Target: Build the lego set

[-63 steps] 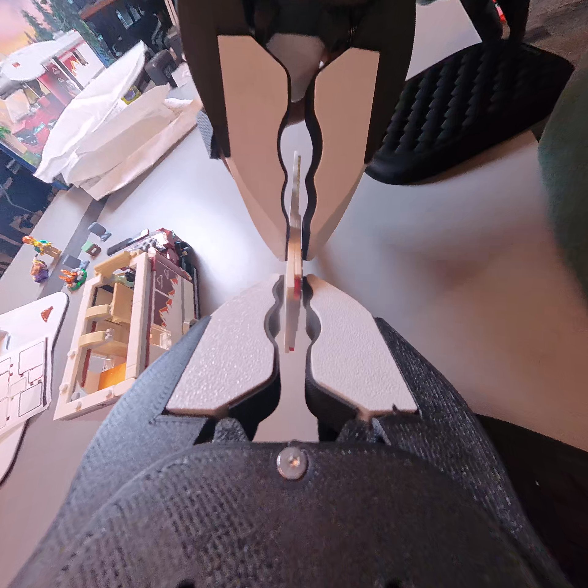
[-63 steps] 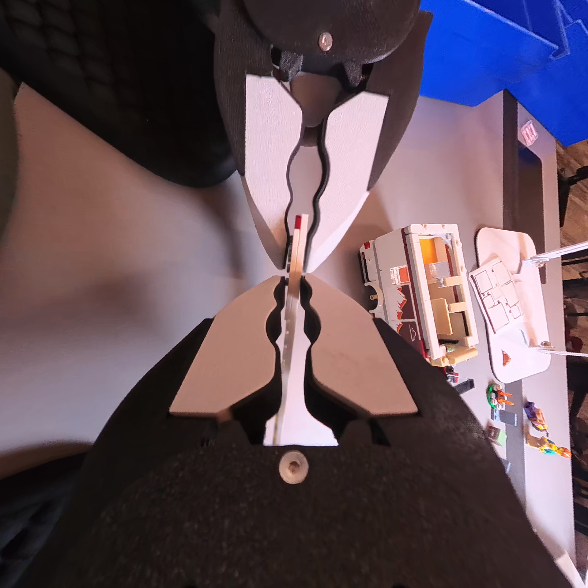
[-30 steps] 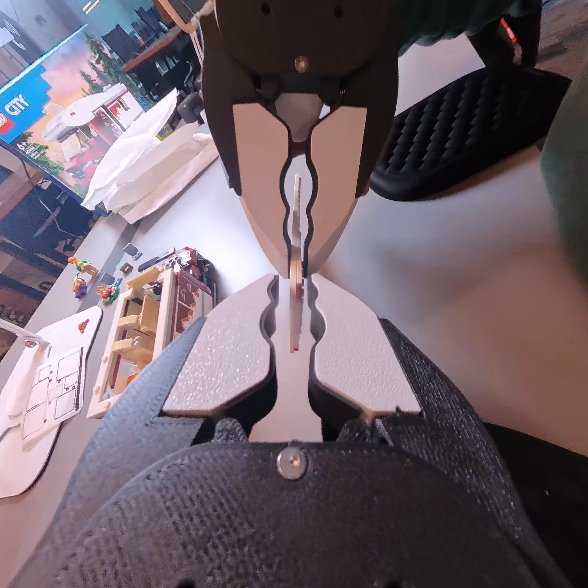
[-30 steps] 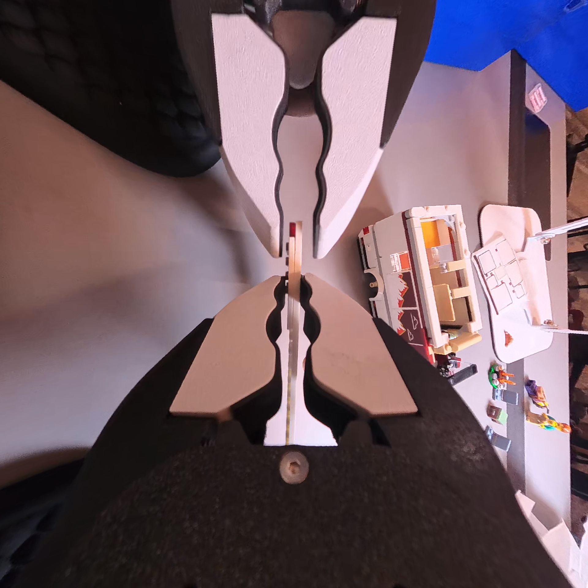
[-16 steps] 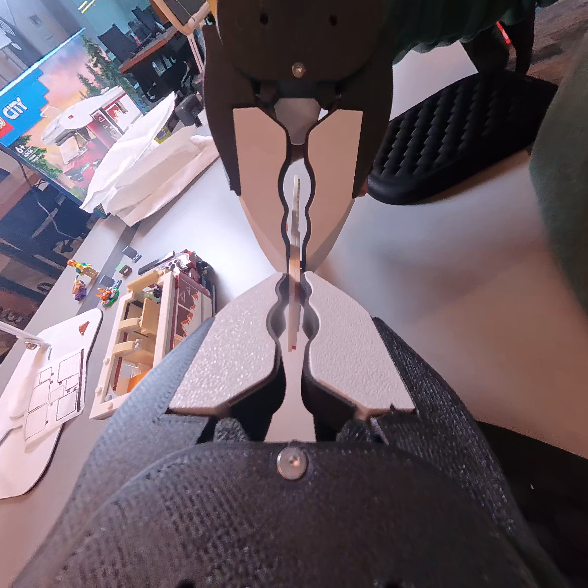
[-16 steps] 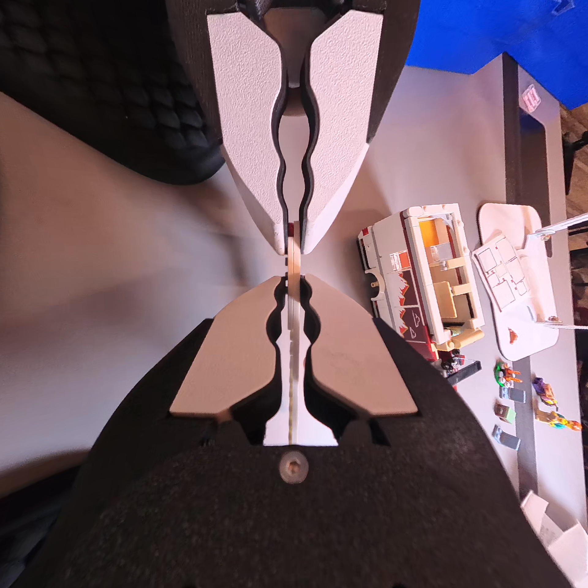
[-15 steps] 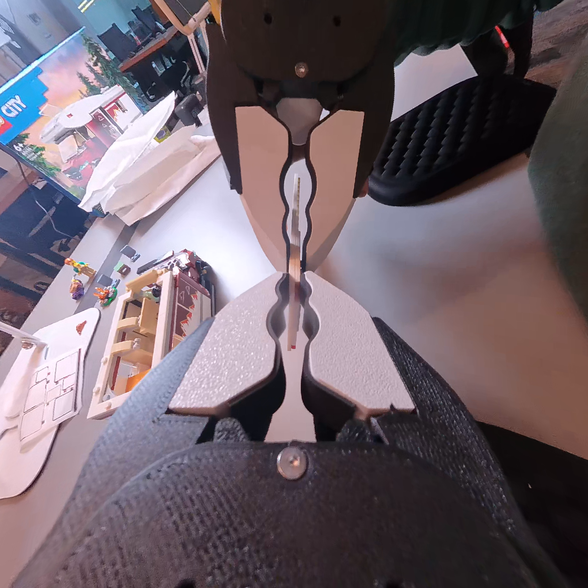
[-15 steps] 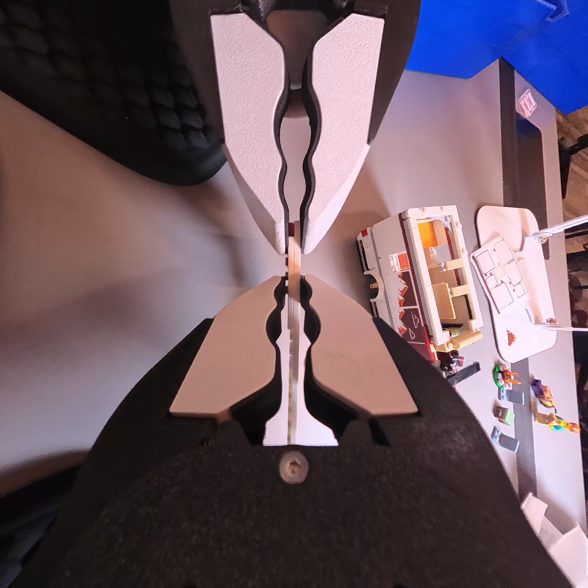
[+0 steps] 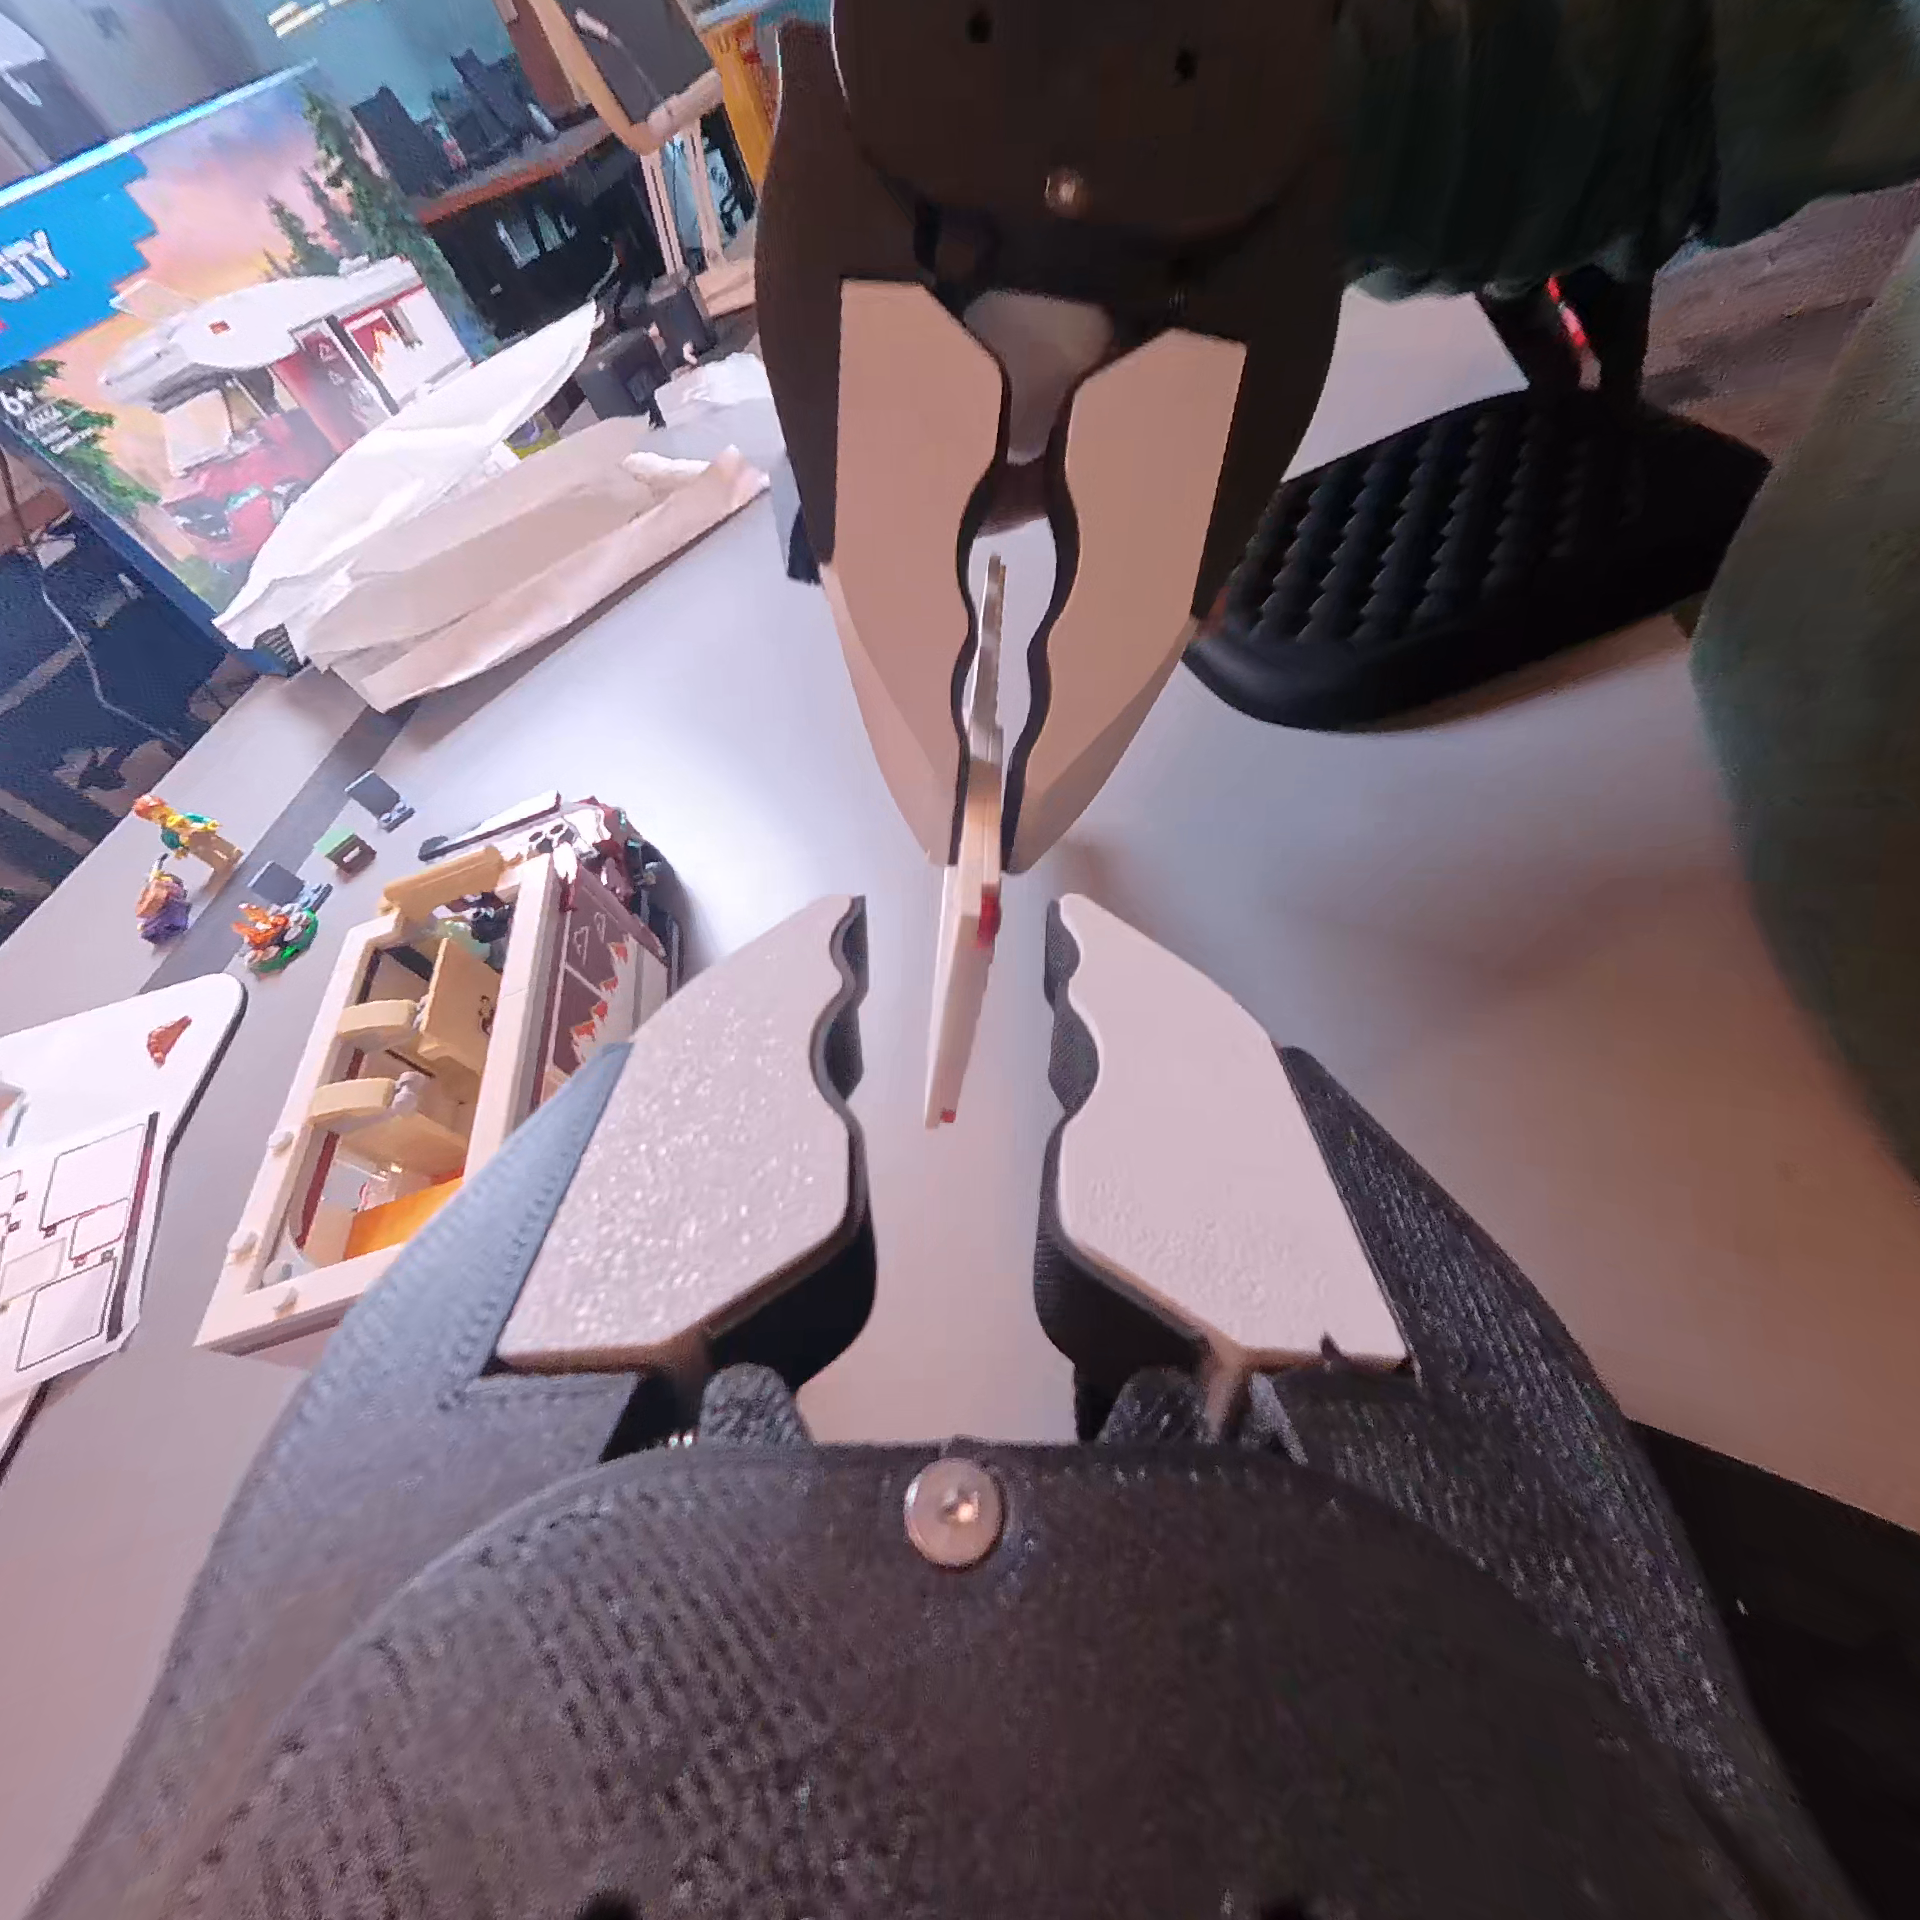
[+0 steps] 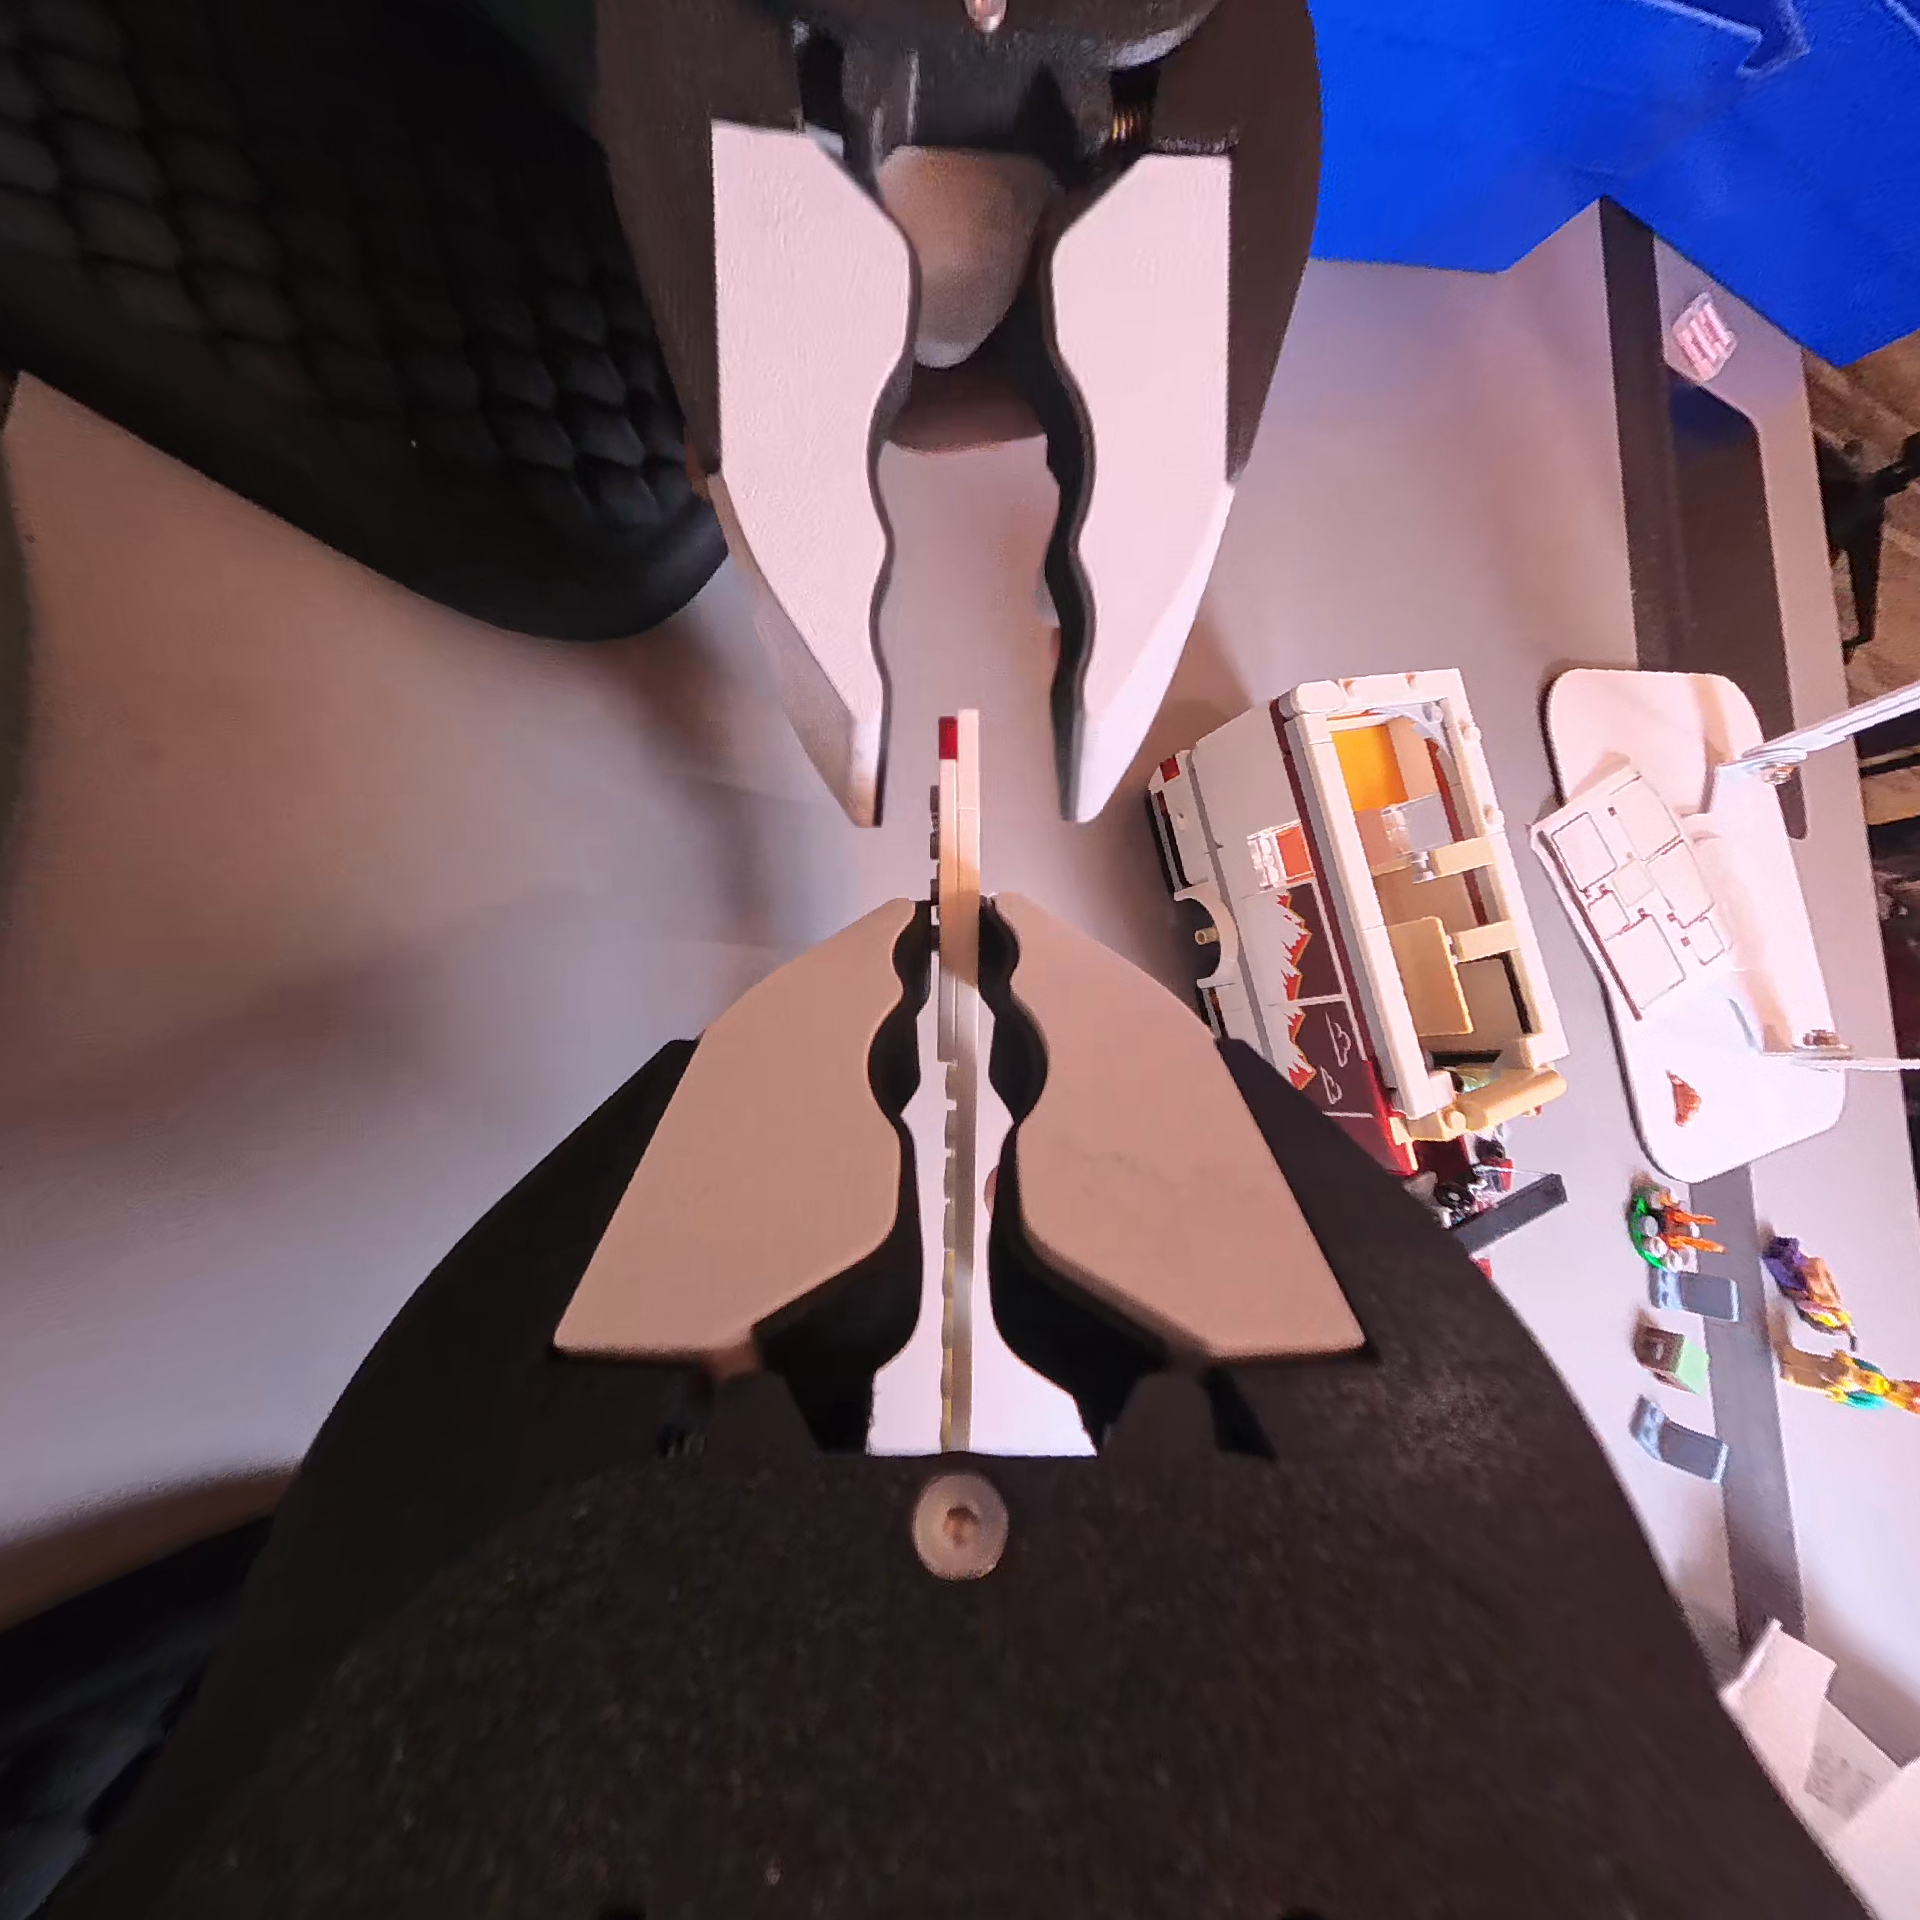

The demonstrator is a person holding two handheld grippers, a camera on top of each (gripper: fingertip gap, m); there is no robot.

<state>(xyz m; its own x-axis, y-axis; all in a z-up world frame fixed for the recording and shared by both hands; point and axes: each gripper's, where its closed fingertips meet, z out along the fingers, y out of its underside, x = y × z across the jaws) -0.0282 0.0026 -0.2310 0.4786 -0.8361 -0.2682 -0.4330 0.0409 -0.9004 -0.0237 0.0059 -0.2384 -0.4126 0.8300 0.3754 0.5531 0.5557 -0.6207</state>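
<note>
Grey worktop (image 9: 665,727) carries everything, with an office room behind it. Nearest in the left wrist view, the left gripper (image 9: 954,914) stands spread, its 2 pads clear of the thin white plate (image 9: 961,997) that hangs on edge between them; a gap shows on both sides, so it grips nothing. Just beyond, the right gripper (image 9: 977,857) faces it tip to tip and is clenched on the far end of that plate, both pads pressing its faces. From the right wrist view the same holds: the right gripper (image 10: 958,909) pinches the plate (image 10: 958,821), whose red-tipped free end pokes up between the parted fingers of the left gripper (image 10: 966,816) without touching either. So the plate is in the air above the worktop, carried by the right gripper alone; as I judge it, a pass from one gripper to the other looks finished, and the plate has not been set on anything. To the side lies a brick-built camper (image 10: 1361,914), roof off and its interior open. Past it sit a white sheet (image 10: 1683,935) with outlined shapes, small figures (image 10: 1808,1299) and loose bits. Farther off are crumpled white bags (image 9: 447,540), a picture box (image 9: 208,312), a black chair (image 9: 1475,561) and blue bins (image 10: 1610,125).
</note>
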